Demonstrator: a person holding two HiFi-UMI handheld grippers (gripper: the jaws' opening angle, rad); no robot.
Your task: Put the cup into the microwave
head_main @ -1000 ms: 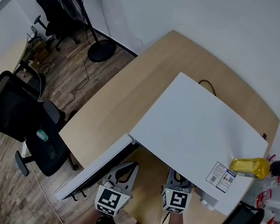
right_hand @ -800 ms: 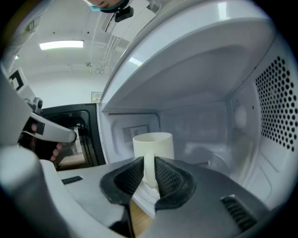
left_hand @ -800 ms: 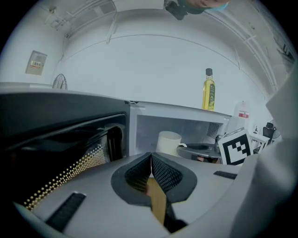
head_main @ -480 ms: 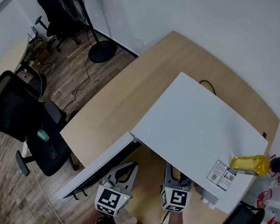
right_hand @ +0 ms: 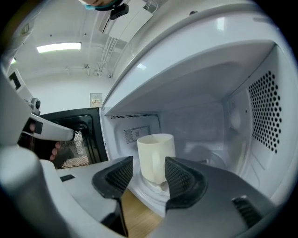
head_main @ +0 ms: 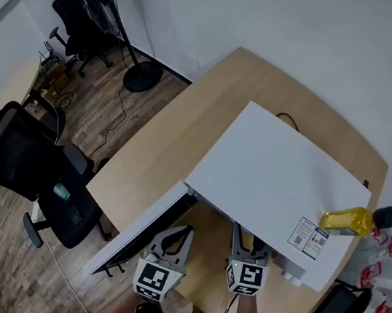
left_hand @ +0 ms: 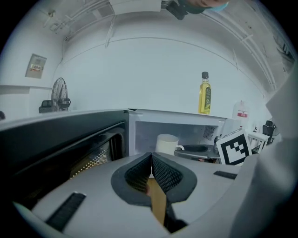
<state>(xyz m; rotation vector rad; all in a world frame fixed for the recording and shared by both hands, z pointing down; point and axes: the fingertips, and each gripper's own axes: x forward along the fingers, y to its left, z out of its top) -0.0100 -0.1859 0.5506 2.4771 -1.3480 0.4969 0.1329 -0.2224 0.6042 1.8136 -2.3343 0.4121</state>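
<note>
The placing step seems to be at its end. The cup (right_hand: 156,158) stands upright inside the microwave (right_hand: 242,93), on the glass turntable (right_hand: 139,188), a little to the left in the cavity. The right gripper (right_hand: 148,180) is at the mouth of the cavity, and its jaws have just been opening; they now stand wide apart. The cup shows in the gap between them, but the pads (right_hand: 122,173) do not press on it. Free space is on both sides, so the cup is released and rests by itself.

The left gripper (left_hand: 151,161) is clenched, its jaws together with nothing between them. It hangs in front of the microwave, just beside the open door (left_hand: 60,139), which swings out to the left. In the left gripper view the cup is well beyond the tips, with its handle turned to the right.

In the head view the white top of the microwave hides the cup.

The next move probably calls for the right gripper to draw straight back with the jaws kept wide, so that neither pad catches the cup's wall. After that the door can be pushed shut, and the left gripper is the nearer one for it.
</note>
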